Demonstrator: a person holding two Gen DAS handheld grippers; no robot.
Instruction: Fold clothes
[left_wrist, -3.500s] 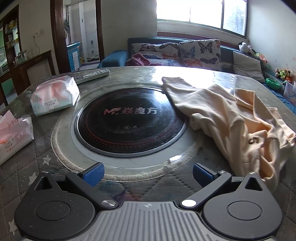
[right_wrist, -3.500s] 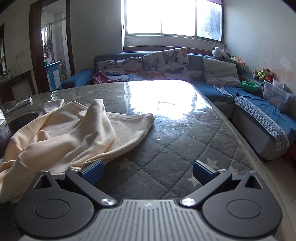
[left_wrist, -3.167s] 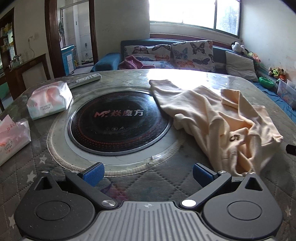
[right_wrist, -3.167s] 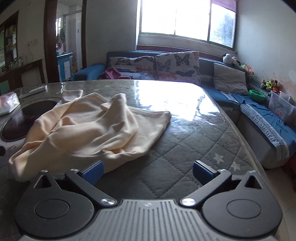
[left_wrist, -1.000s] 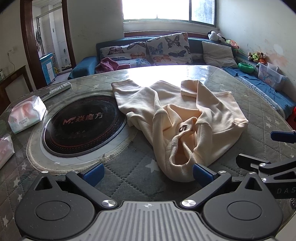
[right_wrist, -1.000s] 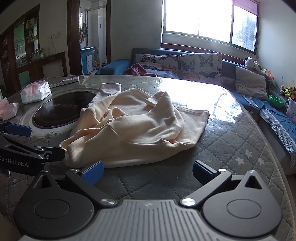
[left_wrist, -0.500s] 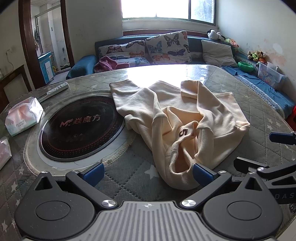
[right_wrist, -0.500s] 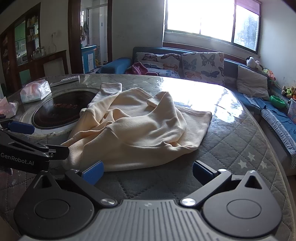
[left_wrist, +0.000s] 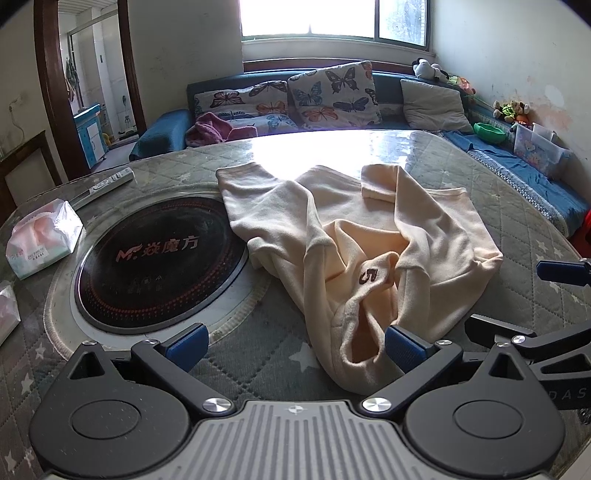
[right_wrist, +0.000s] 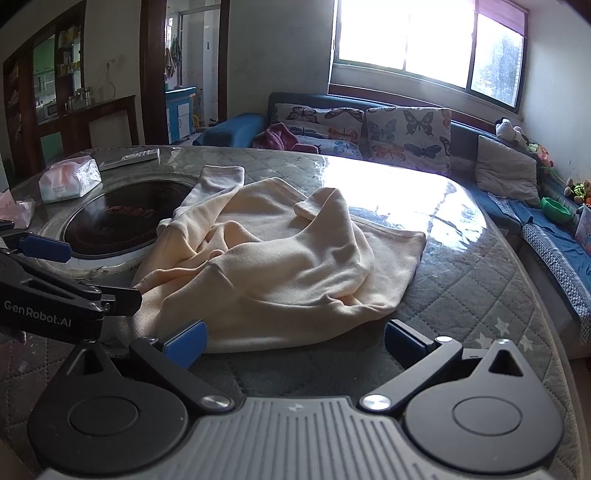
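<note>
A cream long-sleeved top (left_wrist: 369, 243) with a dark "5" mark lies crumpled on the quilted table; it also shows in the right wrist view (right_wrist: 280, 258). One sleeve reaches back over the cooktop rim. My left gripper (left_wrist: 295, 343) is open and empty, hovering at the garment's near hem, its right fingertip just over the cloth. My right gripper (right_wrist: 295, 341) is open and empty at the garment's near right edge. The right gripper shows at the right in the left wrist view (left_wrist: 535, 295), the left gripper at the left in the right wrist view (right_wrist: 81, 273).
A round black induction cooktop (left_wrist: 159, 258) is set into the table left of the garment. A tissue pack (left_wrist: 40, 236) and a remote (left_wrist: 107, 184) lie at the left. Another pack (left_wrist: 7, 314) is at the left edge. A sofa with butterfly cushions (left_wrist: 332, 96) stands behind the table.
Both grippers have swung from opposite sides toward the garment and come closer to its near edge. The garment itself has not moved. Both grippers stay open.
</note>
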